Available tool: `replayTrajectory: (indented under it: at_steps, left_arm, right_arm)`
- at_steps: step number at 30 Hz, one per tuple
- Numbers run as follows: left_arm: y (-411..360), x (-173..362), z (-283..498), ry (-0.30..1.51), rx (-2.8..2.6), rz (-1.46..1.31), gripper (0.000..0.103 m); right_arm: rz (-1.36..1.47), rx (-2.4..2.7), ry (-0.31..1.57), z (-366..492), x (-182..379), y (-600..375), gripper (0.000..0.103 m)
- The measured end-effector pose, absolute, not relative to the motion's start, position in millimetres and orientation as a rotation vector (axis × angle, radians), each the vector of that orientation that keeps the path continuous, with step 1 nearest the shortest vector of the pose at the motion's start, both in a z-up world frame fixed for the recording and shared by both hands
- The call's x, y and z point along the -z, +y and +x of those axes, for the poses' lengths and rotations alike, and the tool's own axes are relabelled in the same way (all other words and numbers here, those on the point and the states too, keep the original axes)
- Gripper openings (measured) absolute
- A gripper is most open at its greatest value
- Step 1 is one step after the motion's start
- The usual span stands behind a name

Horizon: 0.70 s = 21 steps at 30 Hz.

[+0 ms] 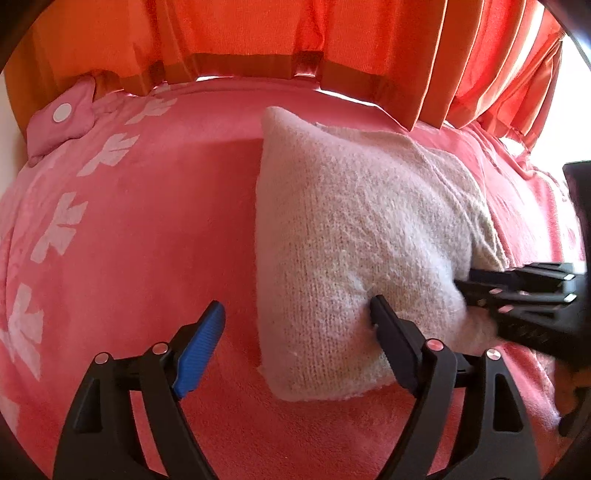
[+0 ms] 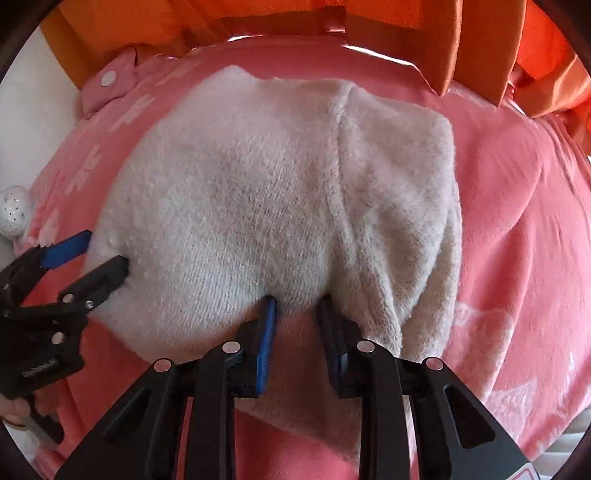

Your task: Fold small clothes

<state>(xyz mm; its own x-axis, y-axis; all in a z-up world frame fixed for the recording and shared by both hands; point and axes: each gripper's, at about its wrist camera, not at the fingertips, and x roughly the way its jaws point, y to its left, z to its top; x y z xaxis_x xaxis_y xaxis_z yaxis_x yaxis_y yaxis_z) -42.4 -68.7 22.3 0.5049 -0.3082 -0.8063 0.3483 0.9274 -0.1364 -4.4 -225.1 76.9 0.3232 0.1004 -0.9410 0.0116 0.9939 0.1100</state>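
Lying on a pink fleece blanket (image 1: 155, 229) with pale leaf prints, cream knit garment (image 1: 354, 236) folded into a thick rectangle. Orange curtains (image 1: 258, 33) hanging behind the far edge, small pink cushion (image 1: 61, 118) at far left corner. Garment's underside layers hidden. Left gripper (image 1: 297, 317) spread wide, black finger pressing the garment's near left edge, blue pad off the cloth. Right gripper (image 2: 297, 314) partly spread at the near right fold, fingers touching knit, pinch not clear.
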Motion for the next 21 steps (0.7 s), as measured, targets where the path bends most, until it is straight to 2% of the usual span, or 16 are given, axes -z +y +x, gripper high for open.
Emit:
replayTrajectory:
  at_steps: [3, 4, 5, 6, 8, 14, 15, 16, 17, 21]
  left_arm:
    - [-60.5, -28.6, -42.0, 0.959, 0.415, -0.012, 0.079]
    - [-56.9, -30.4, -41.9, 0.957, 0.423, -0.034, 0.078]
    - [-50.1, -33.1, -41.2, 0.957, 0.431, -0.072, 0.078]
    - [-47.0, -34.3, -40.7, 0.957, 0.429, -0.091, 0.078]
    - [-41.5, -37.1, -40.1, 0.950, 0.423, -0.116, 0.078]
    - [-35.4, -46.5, -40.4, 0.924, 0.416, -0.159, 0.078]
    - [-35.6, -47.7, -40.7, 0.922, 0.414, -0.159, 0.078]
    - [-34.5, -48.4, -40.9, 0.921, 0.413, -0.157, 0.078]
    - [-33.3, -49.7, -41.1, 0.918, 0.411, -0.154, 0.078]
    - [-24.0, -57.8, -42.2, 0.890, 0.404, -0.155, 0.078]
  right_arm:
    - [0.157, -0.049, 1.135, -13.1, -103.5, -239.6, 0.025]
    - [0.201, -0.024, 1.081, -19.9, -114.3, -250.7, 0.034]
    - [0.247, -0.001, 1.042, -24.1, -121.3, -262.5, 0.048]
    - [0.307, 0.029, 0.991, -27.5, -127.3, -279.8, 0.052]
    - [0.368, 0.076, 0.966, -25.0, -125.9, -302.9, 0.054]
    - [0.582, -0.017, 1.106, 22.1, -70.0, -322.1, 0.059]
    - [0.575, -0.033, 1.124, 30.7, -63.7, -316.3, 0.055]
    - [0.541, -0.047, 1.118, 37.8, -65.0, -309.0, 0.030]
    - [0.508, -0.046, 1.102, 41.6, -74.2, -303.7, 0.013]
    - [0.432, -0.149, 0.858, 19.1, -162.3, -280.3, 0.010]
